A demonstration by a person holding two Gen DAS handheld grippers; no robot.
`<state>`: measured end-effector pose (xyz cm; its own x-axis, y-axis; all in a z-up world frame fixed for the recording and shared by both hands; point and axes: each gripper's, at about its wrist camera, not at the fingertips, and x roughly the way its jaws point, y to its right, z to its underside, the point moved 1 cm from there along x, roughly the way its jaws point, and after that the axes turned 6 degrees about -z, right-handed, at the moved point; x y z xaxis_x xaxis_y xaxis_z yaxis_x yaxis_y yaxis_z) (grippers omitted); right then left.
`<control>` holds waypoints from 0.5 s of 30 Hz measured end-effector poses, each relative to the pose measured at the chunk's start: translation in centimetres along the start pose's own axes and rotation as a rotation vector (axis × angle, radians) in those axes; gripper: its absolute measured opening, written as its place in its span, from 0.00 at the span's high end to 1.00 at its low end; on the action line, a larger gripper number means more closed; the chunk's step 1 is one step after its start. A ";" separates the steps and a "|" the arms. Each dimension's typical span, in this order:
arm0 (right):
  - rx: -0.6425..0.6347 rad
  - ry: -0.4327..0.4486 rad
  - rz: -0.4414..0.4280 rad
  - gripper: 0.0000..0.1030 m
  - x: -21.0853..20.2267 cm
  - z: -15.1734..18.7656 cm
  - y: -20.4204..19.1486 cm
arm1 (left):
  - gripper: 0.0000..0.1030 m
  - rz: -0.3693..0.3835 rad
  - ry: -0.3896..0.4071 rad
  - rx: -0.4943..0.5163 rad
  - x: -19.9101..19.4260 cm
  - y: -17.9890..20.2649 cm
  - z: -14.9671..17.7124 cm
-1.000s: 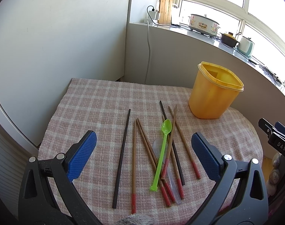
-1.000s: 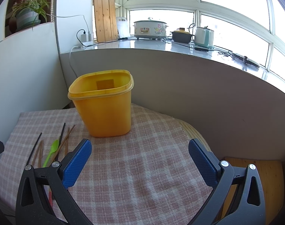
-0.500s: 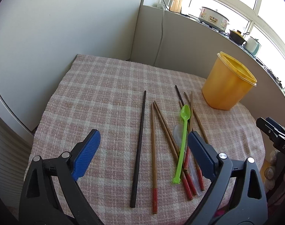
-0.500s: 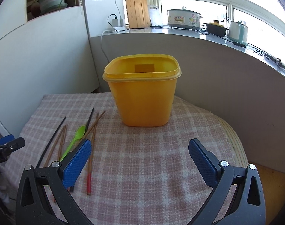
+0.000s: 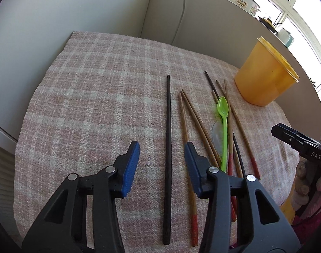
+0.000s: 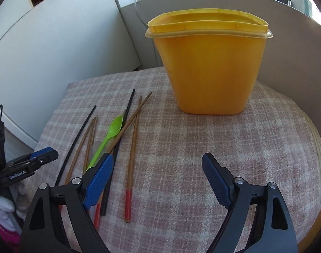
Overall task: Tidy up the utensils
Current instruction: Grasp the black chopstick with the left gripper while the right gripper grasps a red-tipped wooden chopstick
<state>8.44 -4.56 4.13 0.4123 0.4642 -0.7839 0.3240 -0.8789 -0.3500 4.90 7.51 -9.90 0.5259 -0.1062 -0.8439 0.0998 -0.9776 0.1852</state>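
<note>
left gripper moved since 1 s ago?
Yes. The left gripper has come forward and lower, jaws narrowed, now straddling the lone black chopstick on the checked cloth.

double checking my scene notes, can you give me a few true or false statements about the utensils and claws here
1. The green spoon lies on the checked cloth among chopsticks. True.
2. The yellow container lies tipped on its side. False: it stands upright, open at the top.
3. The left claw is open, straddling the black chopstick. True.
4. The right claw grips a red-tipped chopstick. False: it is open and holds nothing.
</note>
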 end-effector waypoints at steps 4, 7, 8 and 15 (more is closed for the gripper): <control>-0.035 -0.046 -0.011 0.30 1.4 -0.6 -0.7 | 0.62 -0.009 -0.039 0.068 1.3 0.7 -0.7; -0.054 -0.095 -0.025 0.47 2.9 -1.1 -1.4 | 0.62 -0.006 -0.081 0.088 2.6 0.9 -1.3; -0.063 -0.113 -0.030 0.52 3.3 -1.2 -1.6 | 0.63 -0.011 -0.093 0.099 2.9 1.0 -1.4; -0.083 -0.192 -0.024 0.67 6.1 -2.1 -2.5 | 0.64 -0.064 -0.120 0.195 4.3 2.3 -2.6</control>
<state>11.95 0.72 1.32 0.2364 0.4481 -0.8621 0.4038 -0.8523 -0.3323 9.57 5.32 -11.77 0.4182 -0.0520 -0.9069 -0.0416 -0.9984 0.0380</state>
